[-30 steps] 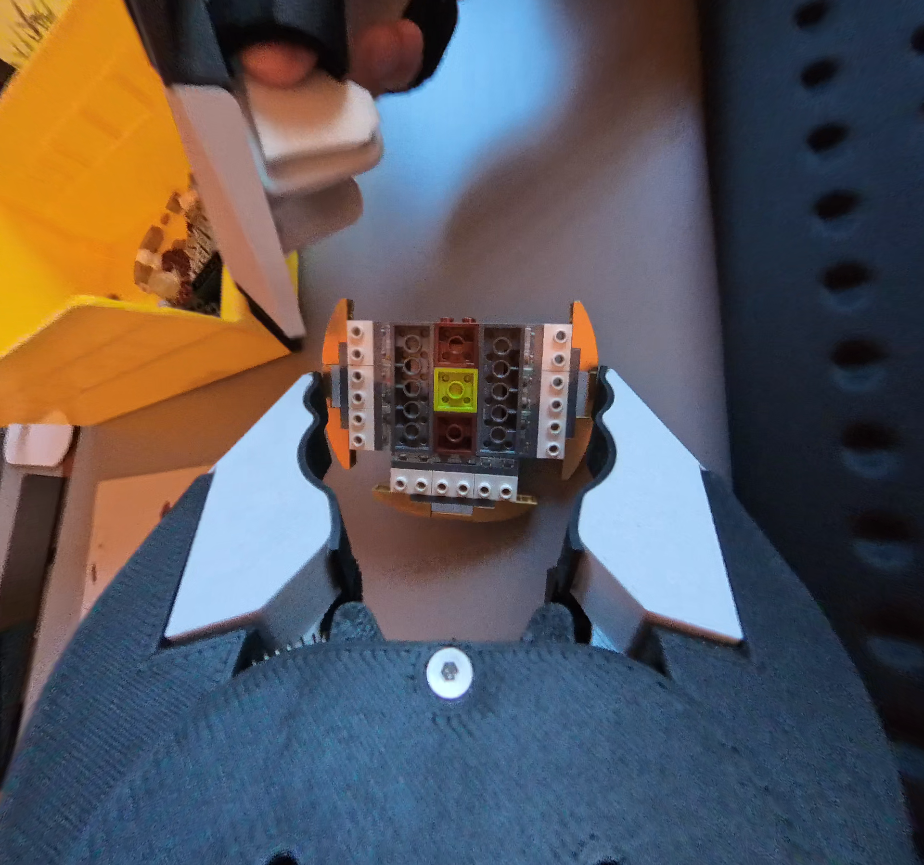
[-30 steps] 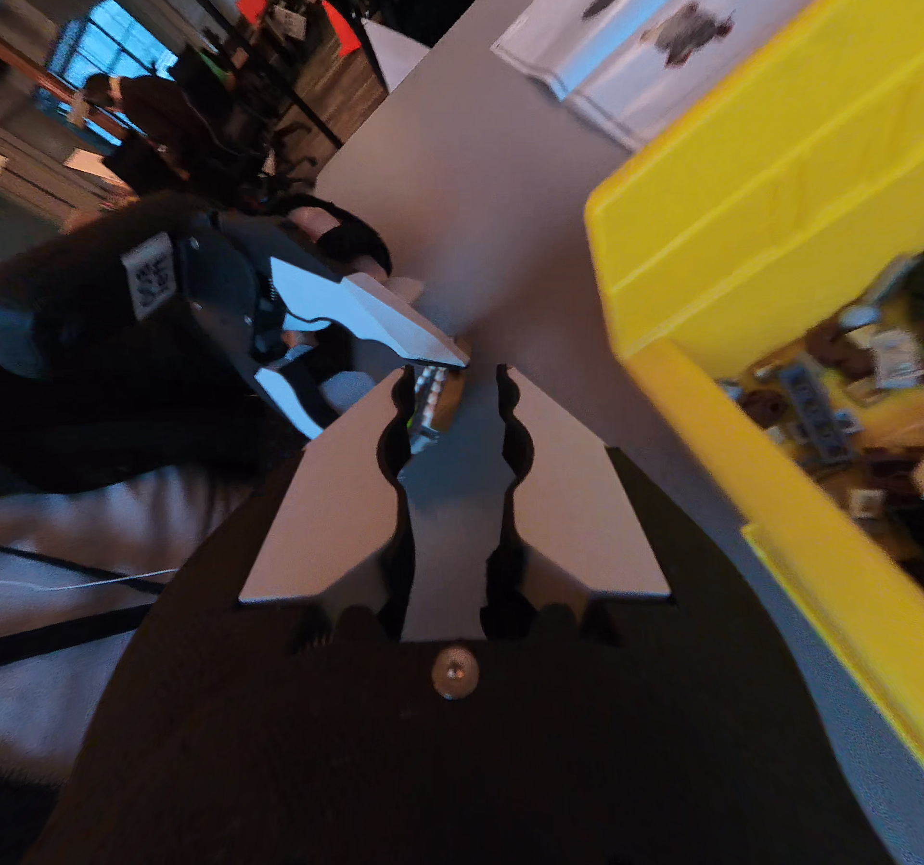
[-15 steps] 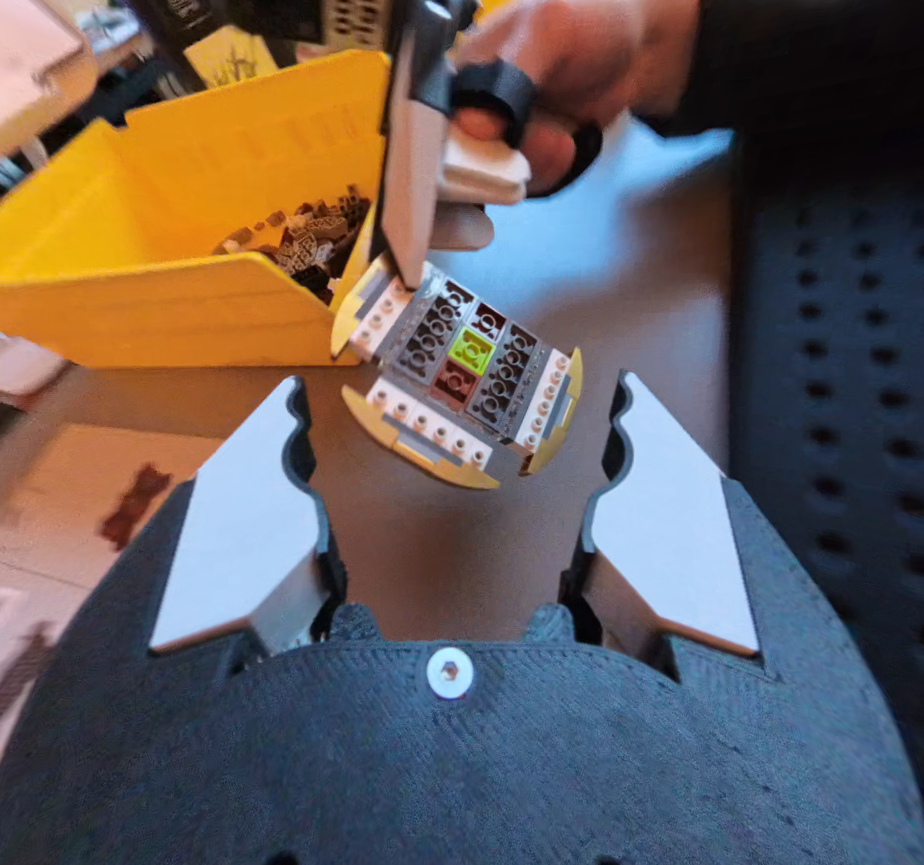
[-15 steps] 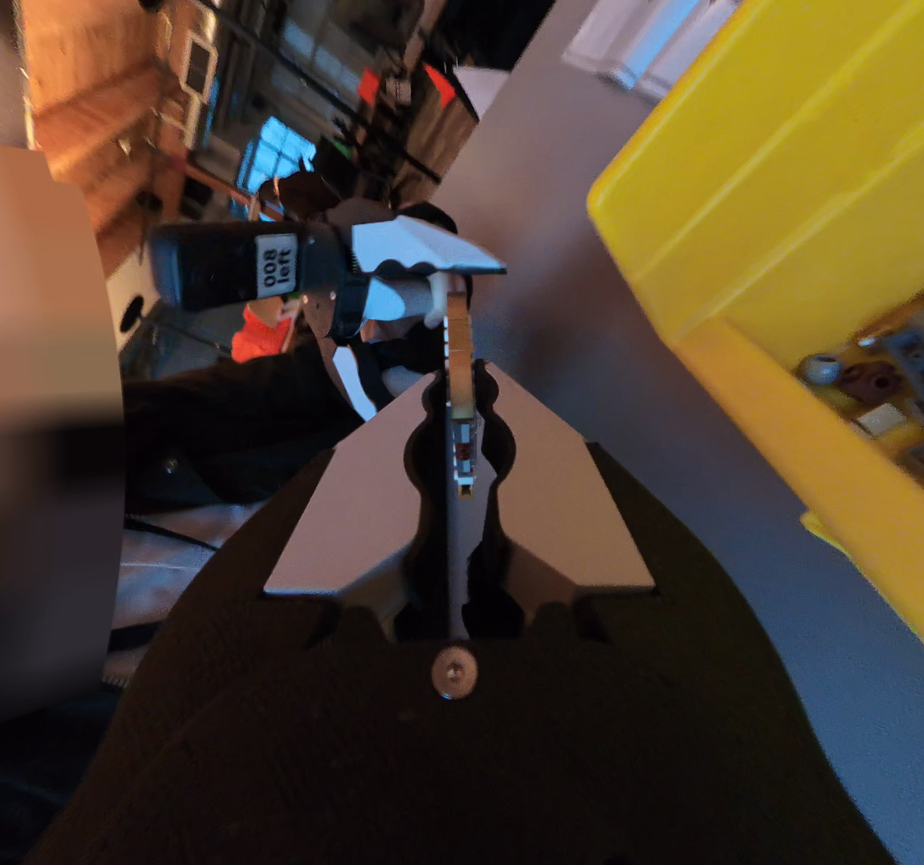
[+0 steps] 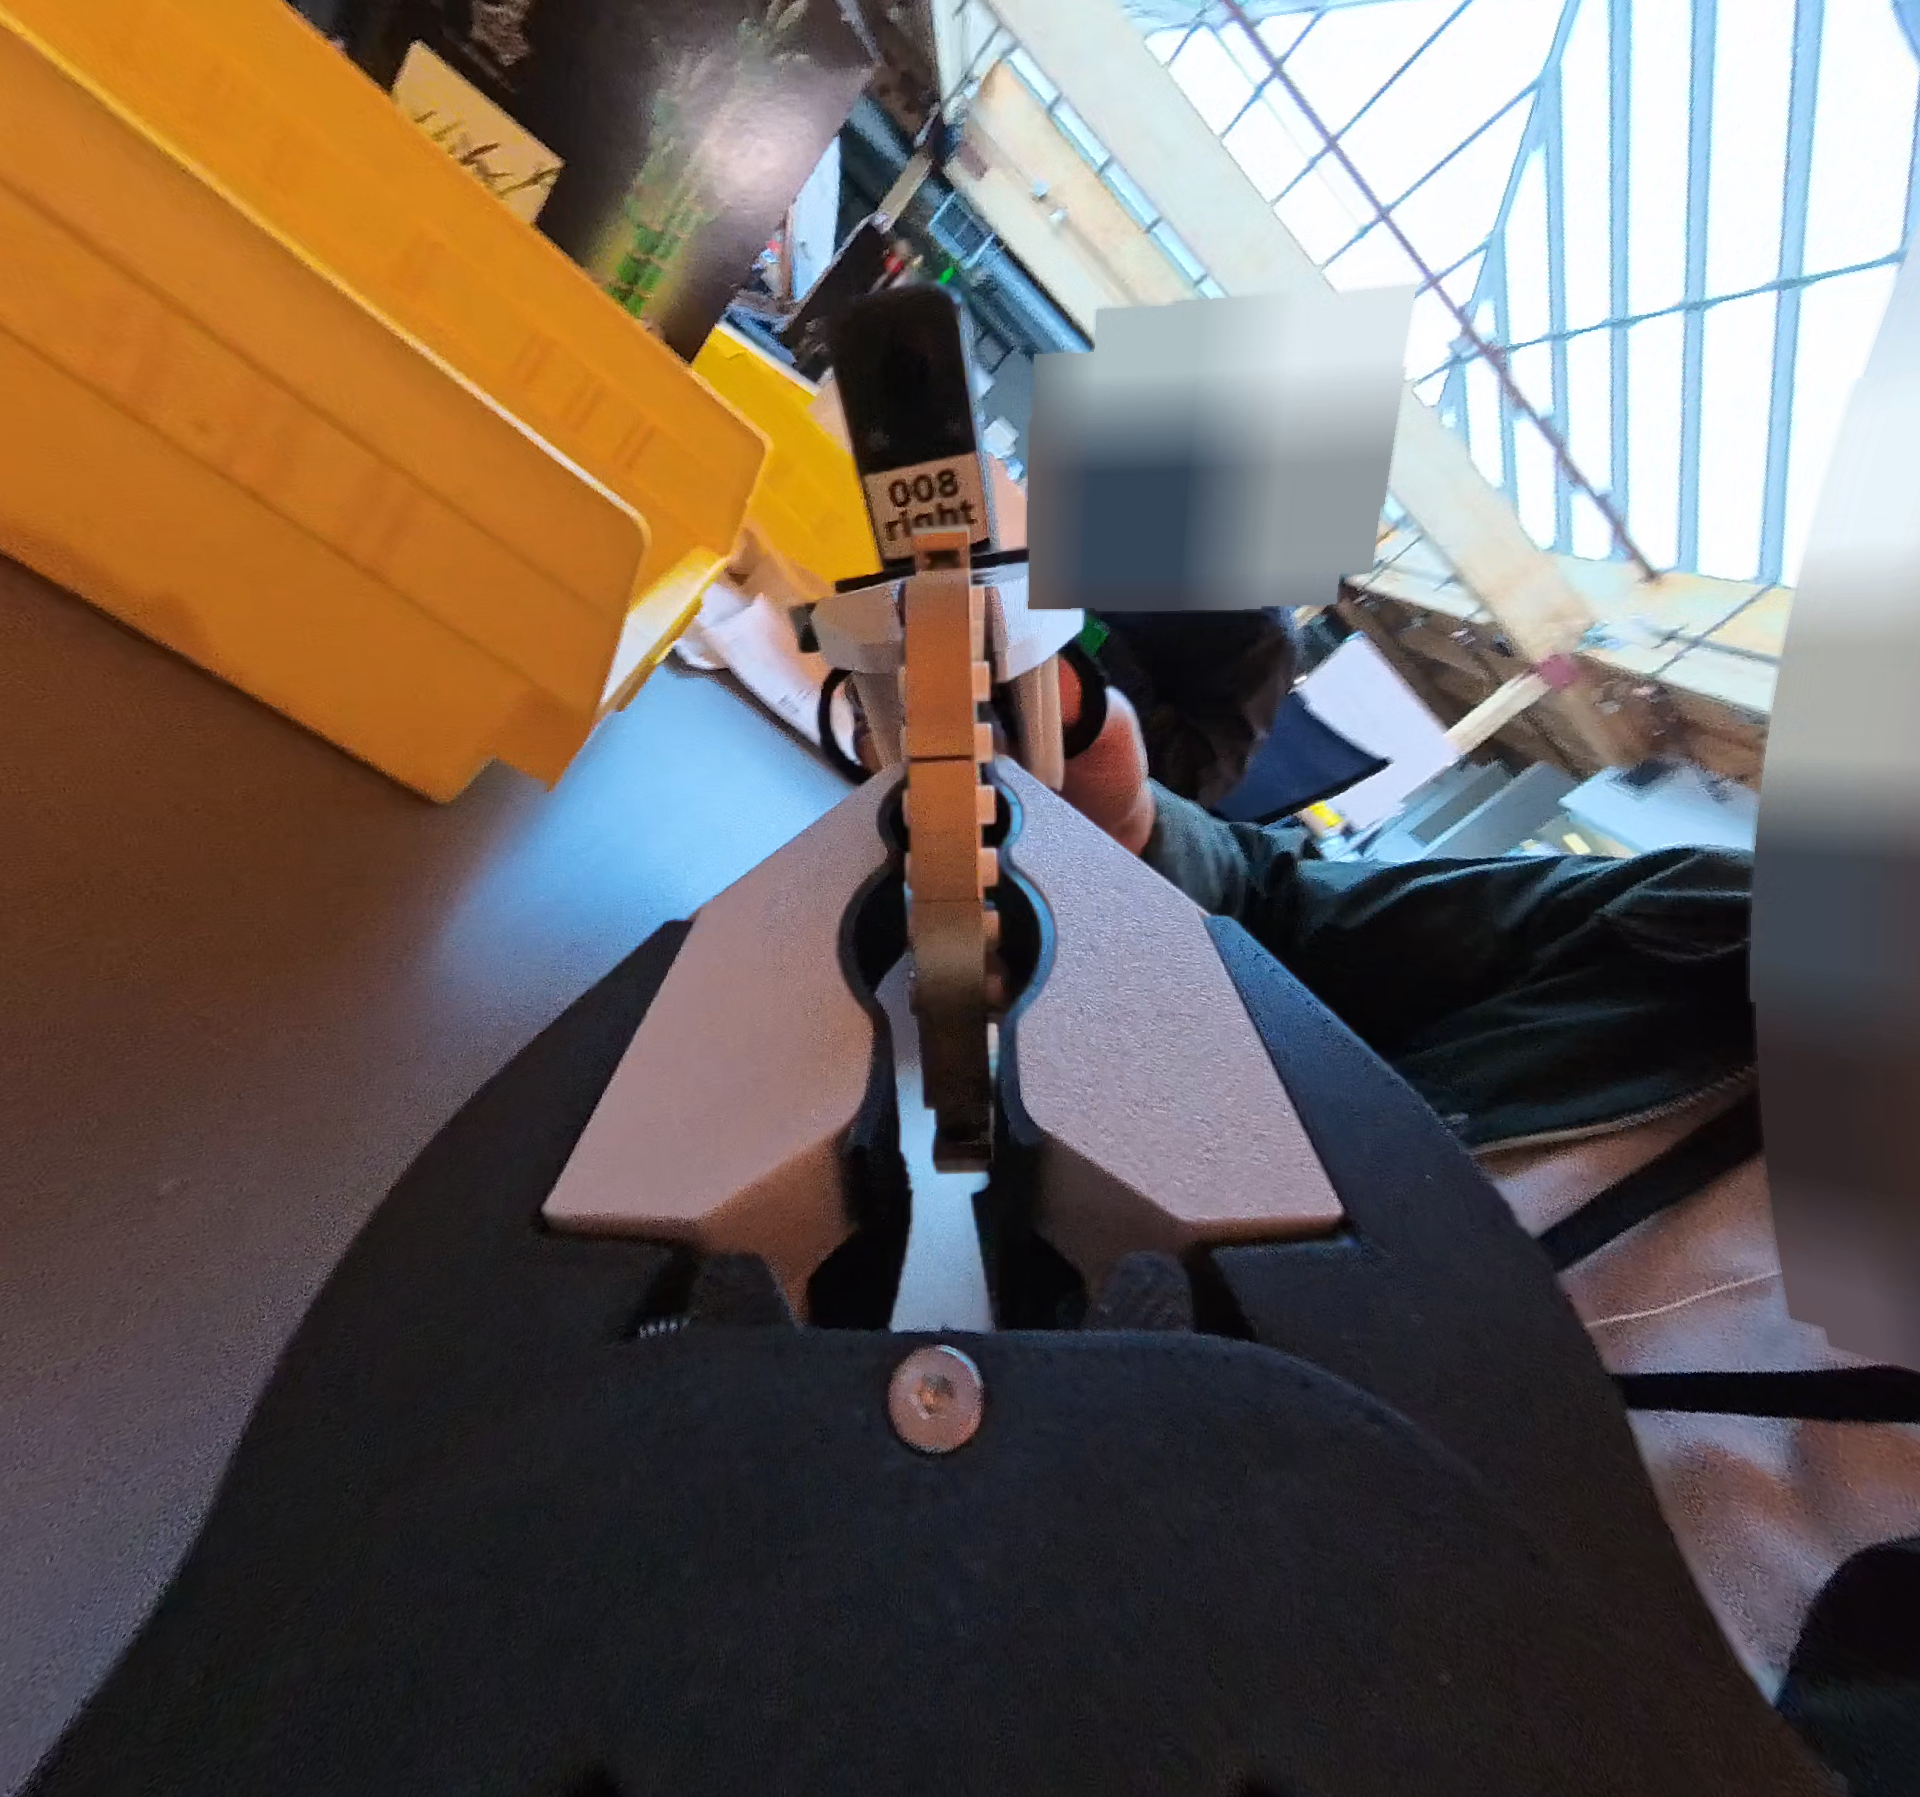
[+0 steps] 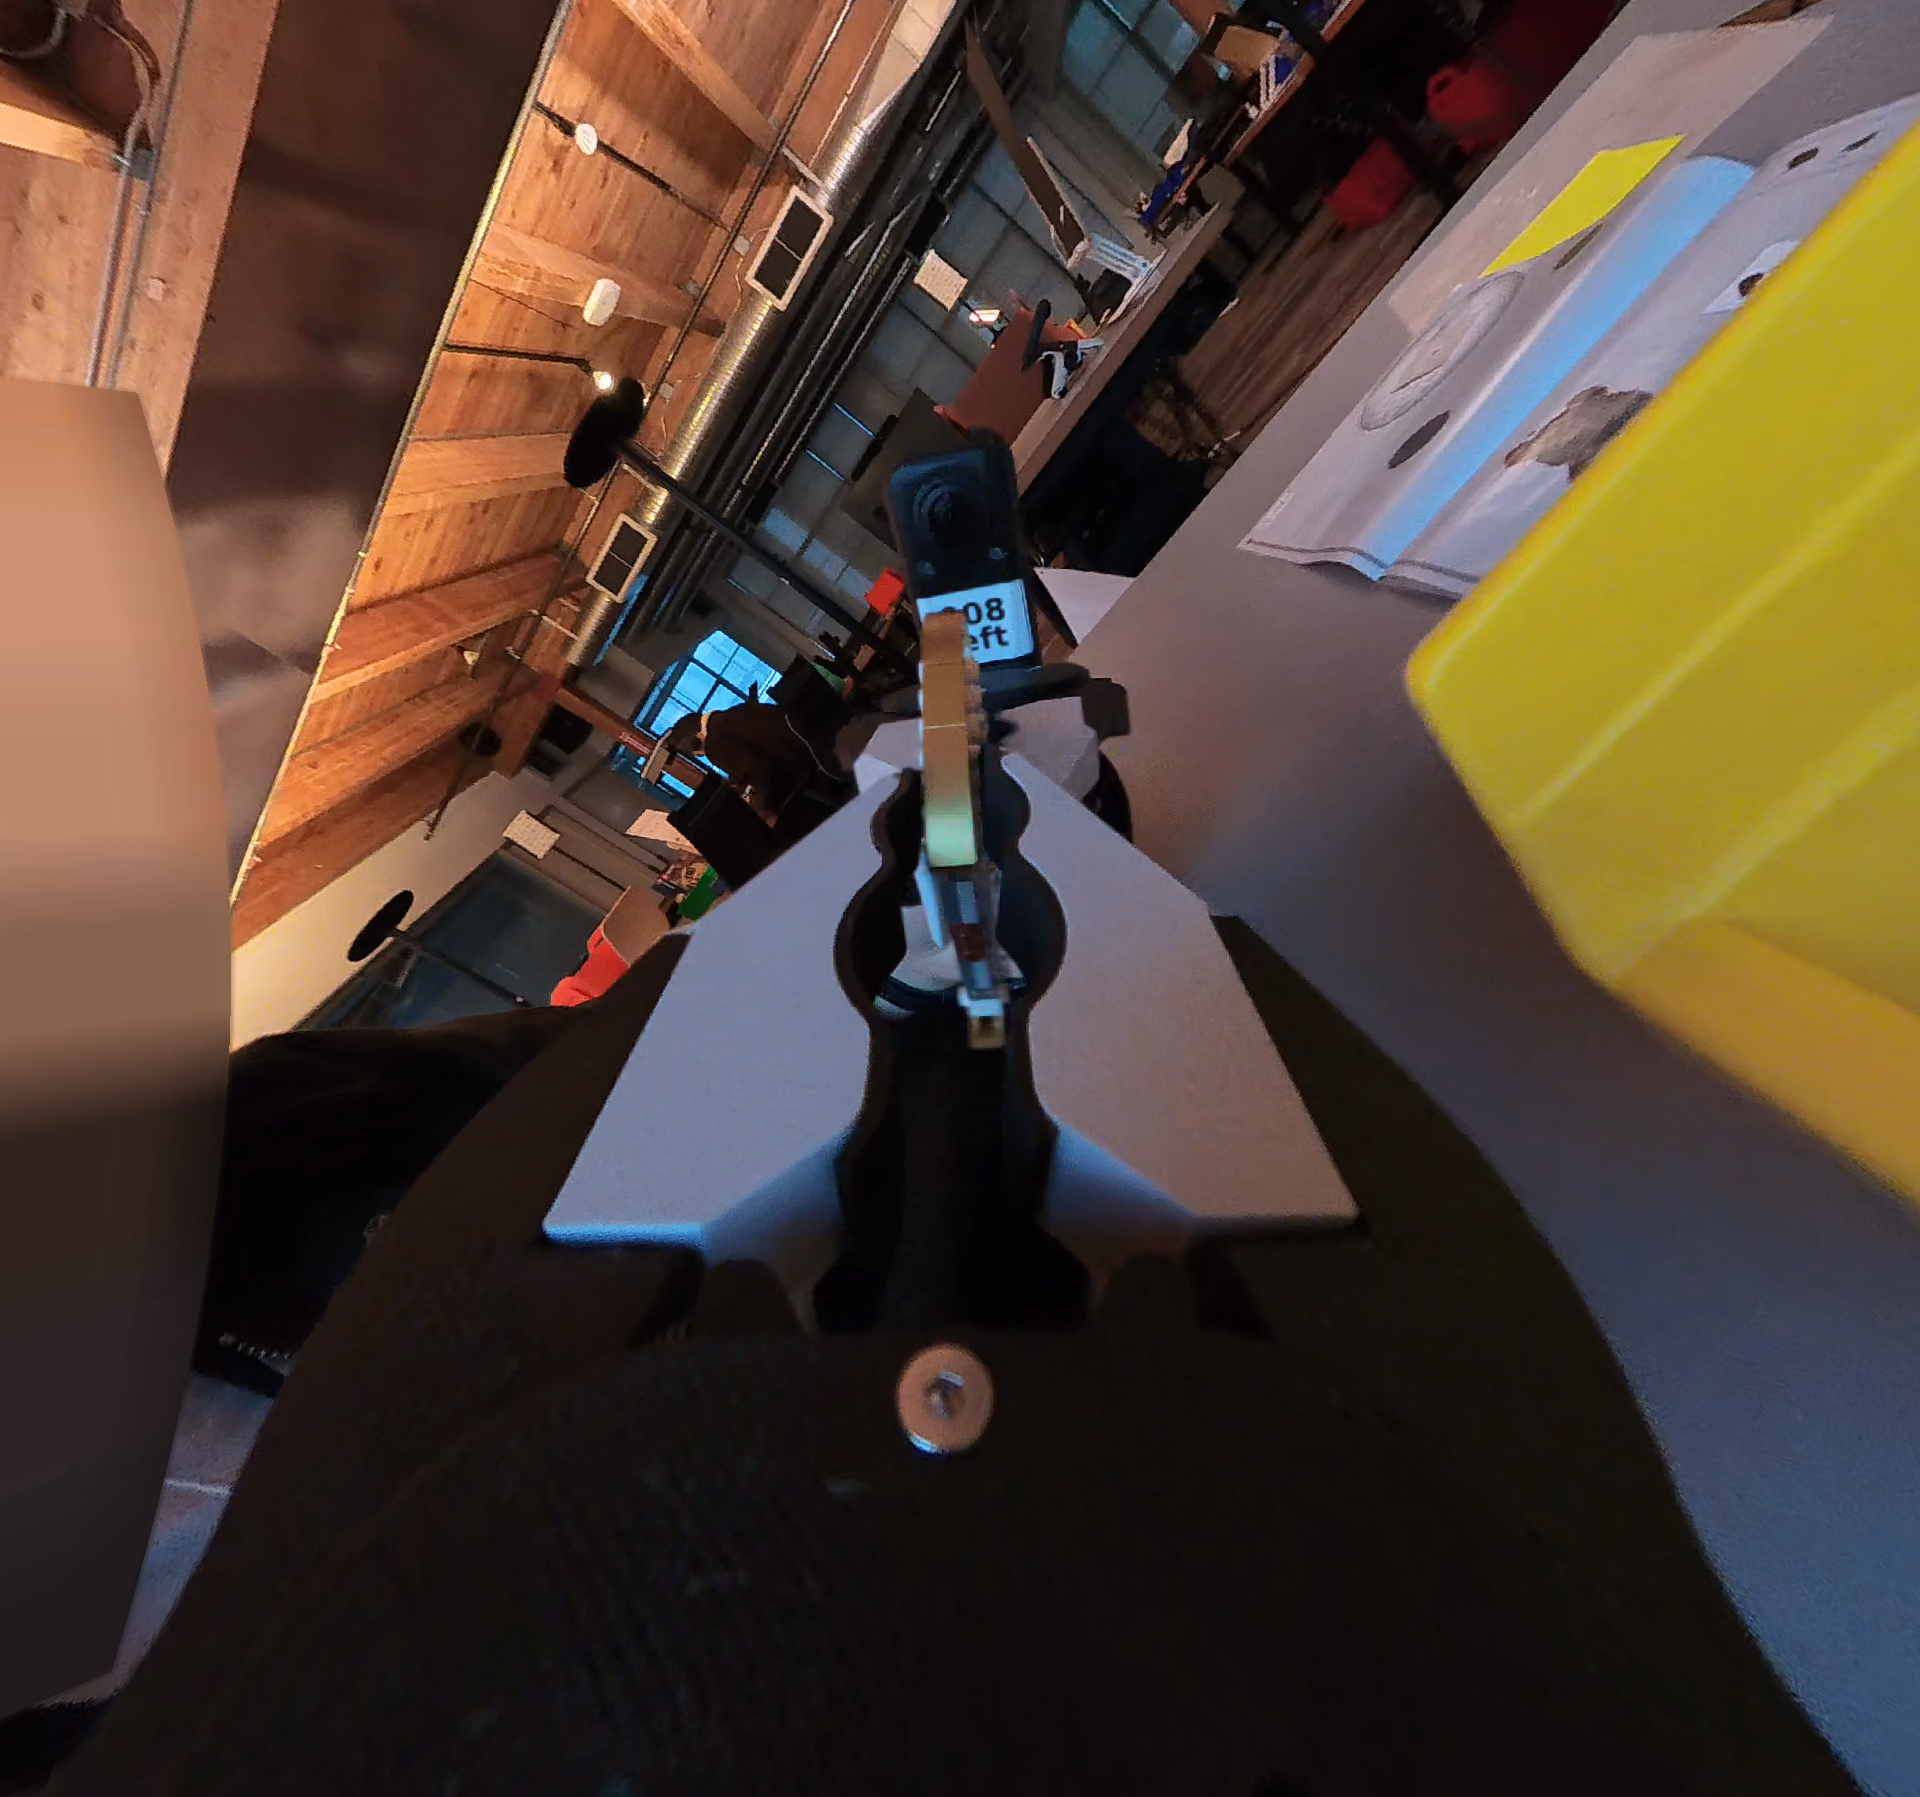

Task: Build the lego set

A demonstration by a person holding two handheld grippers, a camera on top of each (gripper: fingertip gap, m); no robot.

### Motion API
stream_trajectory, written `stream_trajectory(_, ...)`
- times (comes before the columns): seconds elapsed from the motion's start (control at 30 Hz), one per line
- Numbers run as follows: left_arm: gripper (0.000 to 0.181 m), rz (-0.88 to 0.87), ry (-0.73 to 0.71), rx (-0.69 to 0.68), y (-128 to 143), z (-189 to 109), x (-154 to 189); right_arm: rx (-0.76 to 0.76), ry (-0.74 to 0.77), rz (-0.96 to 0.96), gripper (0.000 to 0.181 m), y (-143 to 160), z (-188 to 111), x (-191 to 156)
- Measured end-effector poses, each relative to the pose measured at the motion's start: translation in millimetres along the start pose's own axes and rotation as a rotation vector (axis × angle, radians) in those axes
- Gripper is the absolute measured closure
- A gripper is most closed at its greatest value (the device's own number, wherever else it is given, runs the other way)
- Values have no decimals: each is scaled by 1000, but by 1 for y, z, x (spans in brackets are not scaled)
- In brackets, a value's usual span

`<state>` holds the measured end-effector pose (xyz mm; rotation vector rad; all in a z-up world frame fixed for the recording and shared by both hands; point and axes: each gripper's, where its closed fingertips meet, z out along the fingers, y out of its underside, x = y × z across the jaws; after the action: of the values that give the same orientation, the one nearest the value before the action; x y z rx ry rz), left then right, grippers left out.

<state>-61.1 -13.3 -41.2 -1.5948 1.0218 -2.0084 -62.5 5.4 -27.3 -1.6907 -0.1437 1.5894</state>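
The lego assembly (image 5: 940, 708), a flat plate build with orange curved edges, is held edge-on in the air between both grippers. My left gripper (image 5: 948, 781) is shut on its near end. The black body of the right gripper (image 5: 912, 397) faces me at the far end. In the right wrist view, my right gripper (image 6: 956, 776) is shut on the same assembly (image 6: 951, 802). White, grey and dark red bricks show at its near end. The black body of the left gripper (image 6: 956, 521) faces it from the other side. The assembly's studded face is hidden.
A yellow parts bin (image 5: 312, 417) stands on the grey table (image 5: 260, 1020) to the left; it also shows in the right wrist view (image 6: 1704, 604) on the right. Printed sheets (image 6: 1507, 417) lie behind it. A person's hand (image 5: 1112, 760) and dark sleeve (image 5: 1507, 947) are on the right. My two grippers' fingertips are within a few centimetres of each other.
My left gripper was open with the assembly hanging from the right gripper in front of it; now it has shut on the assembly. Both grippers have tilted up, so the assembly shows edge-on.
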Motion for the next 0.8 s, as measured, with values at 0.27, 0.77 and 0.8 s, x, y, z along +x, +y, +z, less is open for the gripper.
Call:
stream_trajectory(0.27,173,-76,-37,-256,35,-11,-8,-234,-35,-22,163,29,-1,11)
stream_trajectory(0.77,172,-219,-22,-504,81,-13,-16,-442,24,40,175,63,-9,35)
stream_trajectory(0.8,172,-219,-18,-511,83,-13,-15,-442,22,43,175,63,-9,35)
